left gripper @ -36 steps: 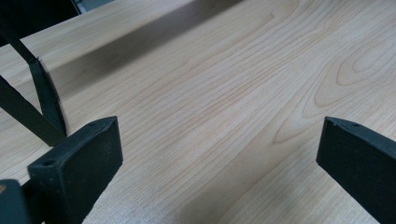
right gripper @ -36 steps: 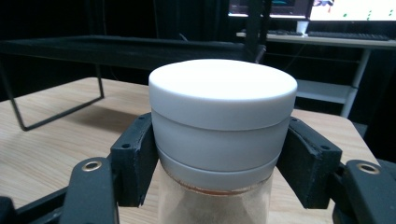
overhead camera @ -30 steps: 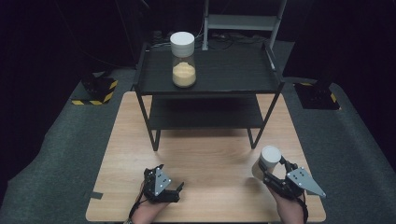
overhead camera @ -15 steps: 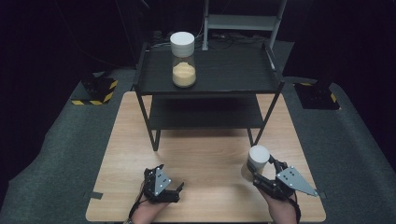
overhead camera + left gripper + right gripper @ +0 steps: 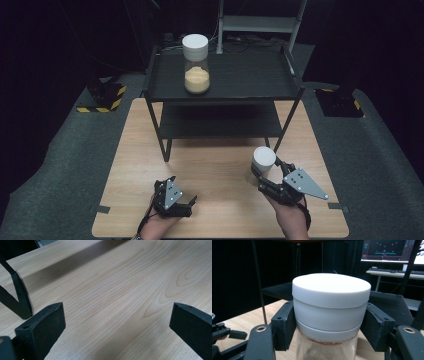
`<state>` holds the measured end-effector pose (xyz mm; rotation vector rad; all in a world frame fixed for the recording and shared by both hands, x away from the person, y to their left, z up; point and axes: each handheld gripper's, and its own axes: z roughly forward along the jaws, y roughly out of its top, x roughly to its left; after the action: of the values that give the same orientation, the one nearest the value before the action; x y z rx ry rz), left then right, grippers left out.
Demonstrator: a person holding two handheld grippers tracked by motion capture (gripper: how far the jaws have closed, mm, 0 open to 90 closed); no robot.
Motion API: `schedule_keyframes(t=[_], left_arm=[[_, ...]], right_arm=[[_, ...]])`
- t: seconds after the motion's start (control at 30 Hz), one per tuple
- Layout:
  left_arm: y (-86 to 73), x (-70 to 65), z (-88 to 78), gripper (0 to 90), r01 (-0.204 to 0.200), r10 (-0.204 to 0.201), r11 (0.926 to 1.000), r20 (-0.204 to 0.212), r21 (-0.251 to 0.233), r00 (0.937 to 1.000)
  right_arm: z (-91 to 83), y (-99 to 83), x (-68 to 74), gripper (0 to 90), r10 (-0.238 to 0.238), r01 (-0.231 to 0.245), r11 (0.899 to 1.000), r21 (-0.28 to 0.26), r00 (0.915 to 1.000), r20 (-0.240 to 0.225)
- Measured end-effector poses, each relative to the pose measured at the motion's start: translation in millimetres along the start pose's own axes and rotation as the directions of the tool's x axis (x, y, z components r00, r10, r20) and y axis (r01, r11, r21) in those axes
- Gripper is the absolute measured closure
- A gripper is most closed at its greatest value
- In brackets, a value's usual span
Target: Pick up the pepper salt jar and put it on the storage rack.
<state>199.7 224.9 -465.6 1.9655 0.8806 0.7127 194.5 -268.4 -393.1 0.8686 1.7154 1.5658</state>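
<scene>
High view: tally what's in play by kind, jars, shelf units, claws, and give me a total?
White-lidded jars: 2, one on the shelf top, one clamped in the right claw
Black shelf units: 1
Claws: 2, left claw, right claw
Total: 5
</scene>
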Motion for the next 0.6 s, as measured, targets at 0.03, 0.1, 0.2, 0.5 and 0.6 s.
schedule_keyframes(t=[0.03,0.1,0.2,0.5,0.6], left_arm=[[0.0,0.0,0.0,0.7,0.0,0.0,1.0,0.0,0.0,1.0],[-0.1,0.3,-0.1,0.7,-0.001,0.001,1.0,0.002,-0.001,1.0],[-0.4,0.9,-0.2,0.6,0.001,-0.001,1.0,0.004,-0.002,1.0],[-1.0,1.8,-0.5,0.7,0.005,-0.005,1.0,0.007,-0.005,1.0],[-1.3,2.2,-0.6,0.6,0.009,-0.009,0.9999,0.009,-0.007,0.9999]], right_arm=[[0.0,0.0,0.0,33.6,0.0,0.0,1.0,0.0,1.0,0.0],[2.6,3.8,1.0,33.6,-0.001,0.001,1.0,-0.003,1.0,-0.005],[5.7,10.5,2.8,33.6,0.003,-0.003,1.0,-0.006,1.0,-0.007],[10.1,27.3,4.0,33.6,0.001,-0.002,1.0,-0.029,0.9999,-0.016],[12.1,36.5,3.5,33.6,0.006,-0.007,0.999,-0.038,0.9998,-0.02]])
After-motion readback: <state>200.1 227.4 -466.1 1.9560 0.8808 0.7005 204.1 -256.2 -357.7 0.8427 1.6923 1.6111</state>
